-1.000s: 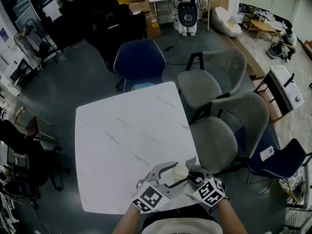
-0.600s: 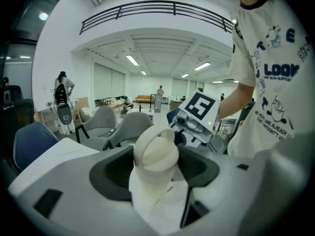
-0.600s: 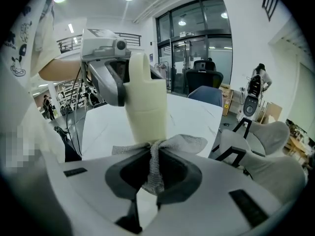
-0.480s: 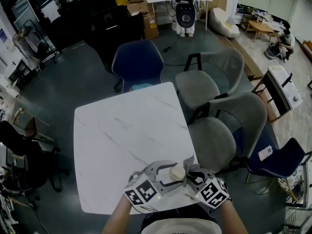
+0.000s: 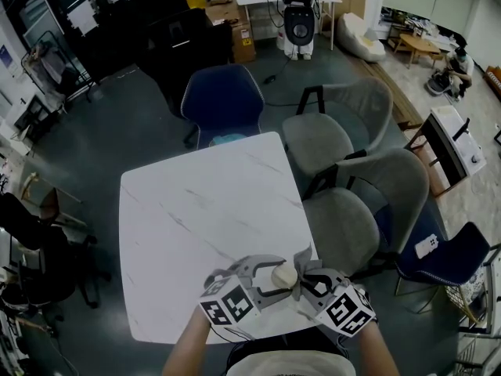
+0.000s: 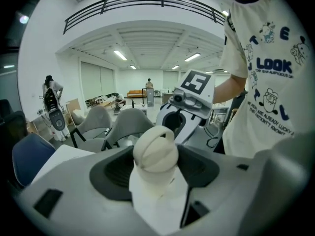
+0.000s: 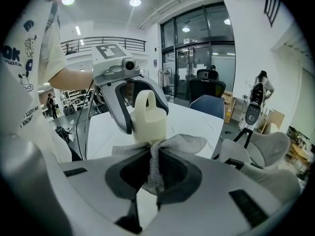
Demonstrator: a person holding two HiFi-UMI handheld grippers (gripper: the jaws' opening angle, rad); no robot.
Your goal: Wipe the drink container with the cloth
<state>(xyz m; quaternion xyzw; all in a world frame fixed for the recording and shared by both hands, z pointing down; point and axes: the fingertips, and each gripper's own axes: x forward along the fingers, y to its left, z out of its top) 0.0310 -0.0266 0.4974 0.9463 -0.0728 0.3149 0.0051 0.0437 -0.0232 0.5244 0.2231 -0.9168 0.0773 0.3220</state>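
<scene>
Grey left gripper [image 6: 156, 167], shut tight on bottle [image 6: 155, 150]. White body squeezed between the two pads. Round cream cap [image 6: 156, 144] with a loop on top, poking out past the jaw tips.

Grey right gripper [image 7: 153, 175], pinched shut on cloth [image 7: 156, 149]. Cloth bunched thin in the gap, loose ends spread out wide past the tips. Ends pressed up against the low part of the bottle, on the side facing the right gripper.

Both grippers tip to tip, pointing at each other, bottle and cloth in the middle. Marker cube [image 7: 109, 52] of the left gripper up high behind the bottle, from the right gripper view.

Under both, the near edge of a white table [image 5: 196, 202], close to its near right corner. Beyond the far edge, straight ahead of the grippers, a blue chair [image 5: 223, 100]. Off to the right of the right gripper, two grey chairs [image 5: 338, 128] next to the table. Close behind the right gripper, a white shirt [image 6: 266, 73] with dark print.
</scene>
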